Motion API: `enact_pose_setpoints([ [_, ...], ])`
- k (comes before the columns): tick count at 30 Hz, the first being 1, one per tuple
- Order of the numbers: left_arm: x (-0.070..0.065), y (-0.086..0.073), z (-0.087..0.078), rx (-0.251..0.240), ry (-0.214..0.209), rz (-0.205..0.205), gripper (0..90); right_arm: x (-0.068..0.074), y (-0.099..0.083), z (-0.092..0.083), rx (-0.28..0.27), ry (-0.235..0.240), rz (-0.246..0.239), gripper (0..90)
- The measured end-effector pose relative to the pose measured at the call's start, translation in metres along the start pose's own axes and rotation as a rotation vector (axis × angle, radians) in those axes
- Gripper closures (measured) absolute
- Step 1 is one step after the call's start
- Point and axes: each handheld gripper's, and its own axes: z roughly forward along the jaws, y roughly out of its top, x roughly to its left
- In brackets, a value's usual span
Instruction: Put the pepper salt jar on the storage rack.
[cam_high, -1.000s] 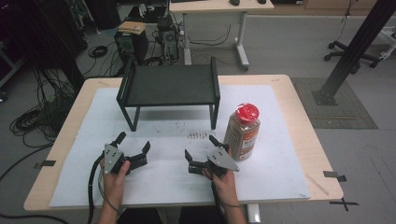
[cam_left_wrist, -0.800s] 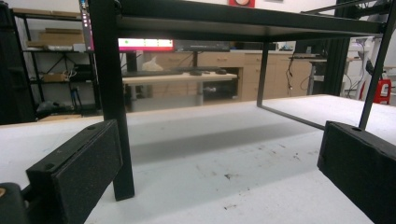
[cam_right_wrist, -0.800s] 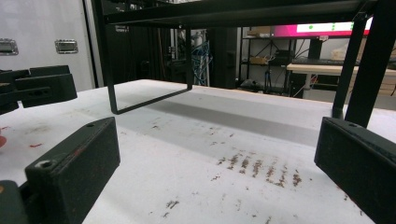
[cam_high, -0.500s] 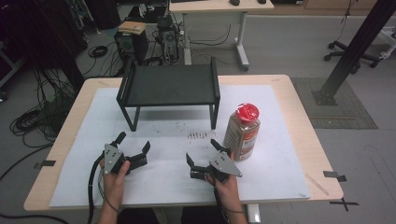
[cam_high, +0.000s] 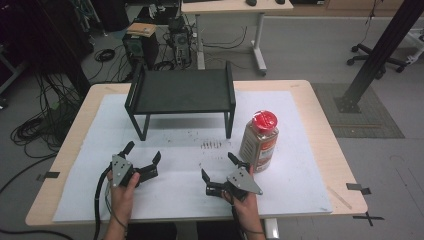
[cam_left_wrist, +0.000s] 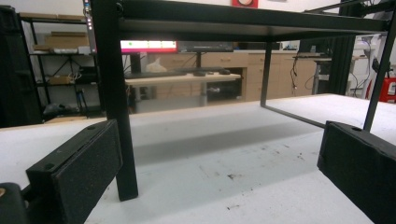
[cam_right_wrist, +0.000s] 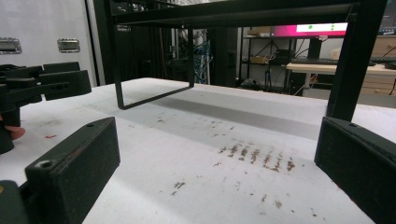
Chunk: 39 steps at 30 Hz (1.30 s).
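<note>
A: Room to move?
B: Plenty. Both grippers sit over the white mat (cam_high: 190, 195) near the table's (cam_high: 330, 100) front edge, bare mat between them and ahead of them. The black rack (cam_high: 182, 92) stands ahead of both, across the far half of the mat, open underneath.

A: Left gripper?
B: Left gripper (cam_high: 142, 160) has its jaws wide apart, nothing between them, holding nothing. In the left gripper view, the rack's front leg (cam_left_wrist: 119, 116) stands just ahead of its left jaw, close; can't tell if they touch. The space under the rack lies open beyond.

A: Right gripper?
B: Right gripper (cam_high: 220, 167) is also spread wide and empty, clamped on nothing. The jar (cam_high: 260, 140), red lid, upright, is just beside its right jaw, slightly ahead; looks near but apart. Brown specks (cam_right_wrist: 257, 156) on the mat lie straight ahead between its jaws, short of the rack.

A: Edges?
B: Jar stands right of the rack's front right leg, well in from the mat's right edge. The grippers are well apart from each other; the left one shows off to the left in the right gripper view.
</note>
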Motion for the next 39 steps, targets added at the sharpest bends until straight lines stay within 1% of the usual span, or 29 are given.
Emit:
enact_pose_setpoints([
  [5, 0.0, 0.0, 0.0, 0.0, 0.001, -0.001, 0.2, 0.001, 0.0, -0.005, 0.003, 0.002, 0.0, 0.0],
  [6, 0.0, 0.0, 0.0, 0.0, 0.001, -0.001, 0.2, 0.001, 0.0, -0.01, 0.004, 0.002, 0.0, 0.0],
  [10, 0.0, 0.0, 0.0, 0.0, 0.002, -0.001, 0.2, 0.001, 0.0, -0.012, 0.005, 0.0, 0.002, 0.0],
  [13, 0.0, 0.0, 0.0, 0.001, 0.003, -0.002, 0.2, 0.001, 0.0, -0.019, 0.009, -0.009, -0.003, 0.0],
  [19, 0.0, 0.0, 0.0, 0.002, 0.004, -0.002, 0.2, 0.001, 0.0, -0.024, 0.007, -0.011, -0.002, 0.0],
  [27, 0.0, 0.0, 0.0, 0.004, 0.003, -0.004, 0.2, 0.0, 0.0, -0.029, 0.008, -0.02, -0.012, 0.0],
  [29, 0.0, 0.0, 0.0, 0.004, 0.003, -0.004, 0.2, -0.001, 0.0, -0.033, 0.003, -0.012, -0.007, 0.0],
  [35, 0.0, 0.0, 0.0, 0.004, 0.003, -0.003, 0.2, -0.001, 0.0, -0.035, 0.004, -0.008, -0.007, 0.0],
  [36, 0.0, 0.0, 0.0, 0.004, 0.003, -0.003, 0.2, -0.002, 0.0, -0.038, 0.001, -0.004, -0.004, 0.0],
  [39, 0.0, 0.0, 0.0, 0.004, 0.004, -0.003, 0.2, -0.002, 0.0, -0.039, 0.0, -0.001, 0.0, 0.0],
])
